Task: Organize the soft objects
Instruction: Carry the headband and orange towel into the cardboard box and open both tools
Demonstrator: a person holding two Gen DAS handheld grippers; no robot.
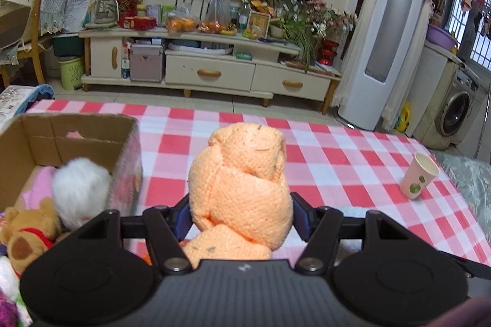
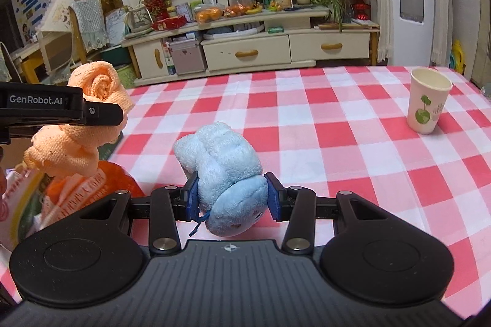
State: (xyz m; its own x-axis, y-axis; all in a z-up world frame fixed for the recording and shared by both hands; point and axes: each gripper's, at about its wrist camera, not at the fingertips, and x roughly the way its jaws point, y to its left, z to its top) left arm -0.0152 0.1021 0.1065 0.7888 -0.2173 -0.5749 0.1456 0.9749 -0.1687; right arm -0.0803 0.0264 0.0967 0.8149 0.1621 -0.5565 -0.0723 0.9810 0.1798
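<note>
Bench (image 2: 337, 118): checked cloth, bare but for a paper cup (image 2: 428, 100) at 2 o'clock.
Box (image 1: 101, 127): at 9 o'clock, already holding a teddy (image 1: 27, 232) and white fluffy toy (image 1: 79, 189).
Left gripper (image 1: 241, 216): jaws clamp the orange towel roll (image 1: 242, 173), not yet boxed.
Right gripper (image 2: 231, 195): jaws grip the blue plush (image 2: 227, 170), also left to stow.

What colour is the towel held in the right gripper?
Light blue towel, clearest in the right wrist view.
</note>
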